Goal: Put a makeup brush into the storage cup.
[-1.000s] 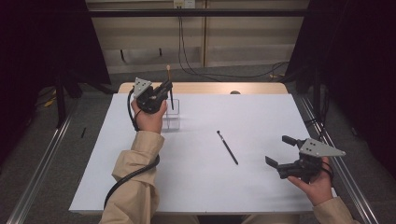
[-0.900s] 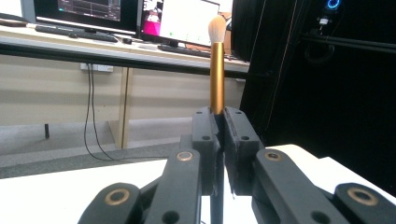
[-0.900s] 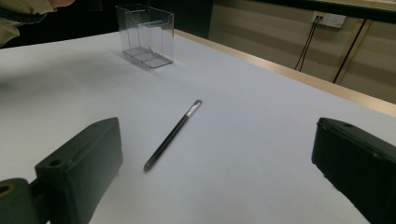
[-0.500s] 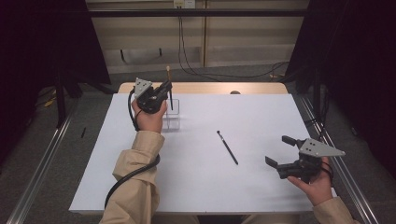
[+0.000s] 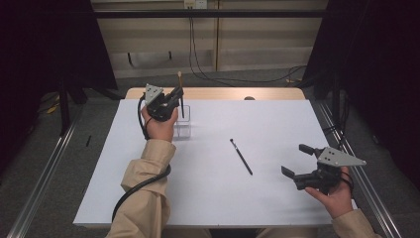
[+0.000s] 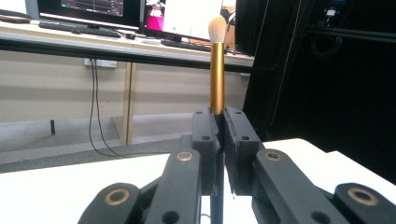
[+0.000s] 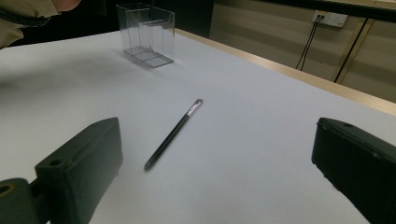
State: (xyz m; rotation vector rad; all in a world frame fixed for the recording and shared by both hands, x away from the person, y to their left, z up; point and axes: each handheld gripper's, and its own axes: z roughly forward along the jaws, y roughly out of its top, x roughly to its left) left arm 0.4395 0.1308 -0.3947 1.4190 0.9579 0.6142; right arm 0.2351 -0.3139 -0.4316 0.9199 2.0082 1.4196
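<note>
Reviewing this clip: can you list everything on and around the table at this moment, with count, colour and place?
gold-handled brush: 1, gold ferrule with pale bristles and dark lower handle, upright with bristles up, clamped in the left gripper above the clear organiser.
clear organiser: 1, transparent with compartments, on the far left part of the table.
black brush: 1, black with a silver ferrule, lying flat near the table's middle, apart from both grippers.
table: 1, white top with a wooden far edge.
monitors: several, lit, on a desk behind the table.
left gripper: 1, black, jaws shut on the gold-handled brush.
right gripper: 1, black, jaws open, at the table's right edge.
</note>
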